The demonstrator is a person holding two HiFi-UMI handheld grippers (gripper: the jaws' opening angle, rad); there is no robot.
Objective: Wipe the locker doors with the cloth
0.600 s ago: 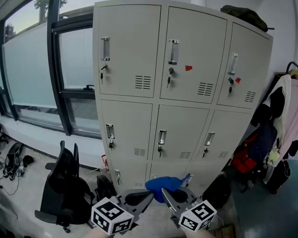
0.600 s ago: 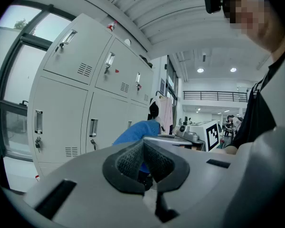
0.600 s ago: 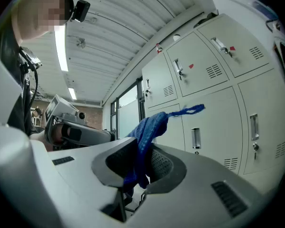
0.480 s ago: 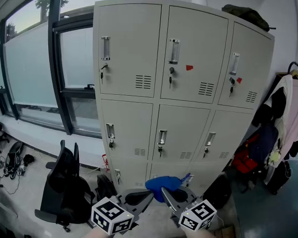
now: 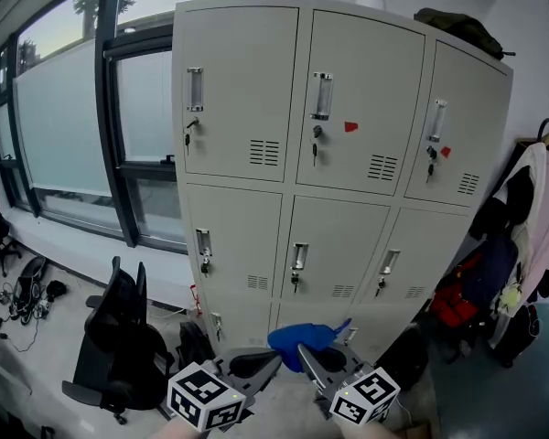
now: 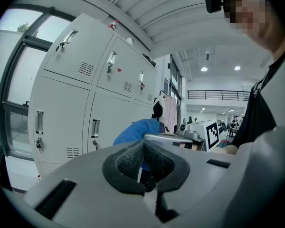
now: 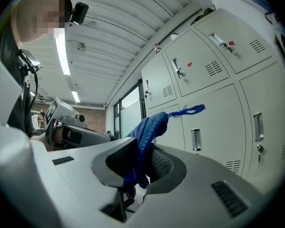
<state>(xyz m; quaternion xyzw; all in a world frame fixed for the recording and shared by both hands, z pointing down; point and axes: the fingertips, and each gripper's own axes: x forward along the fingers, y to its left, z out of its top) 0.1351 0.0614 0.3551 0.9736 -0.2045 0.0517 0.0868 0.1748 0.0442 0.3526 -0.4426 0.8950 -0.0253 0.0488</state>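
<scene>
Looking down in the head view, the left gripper and right gripper hang low before the locker doors, well apart from them. Compared with half a second ago only the camera has drifted a little and the fingers have come no nearer, so I judge wiping has not begun. The left gripper view shows its fingers clenched on nothing, the blue cloth just beyond their tips. In the right gripper view the fingers clamp the cloth, which rises above them
</scene>
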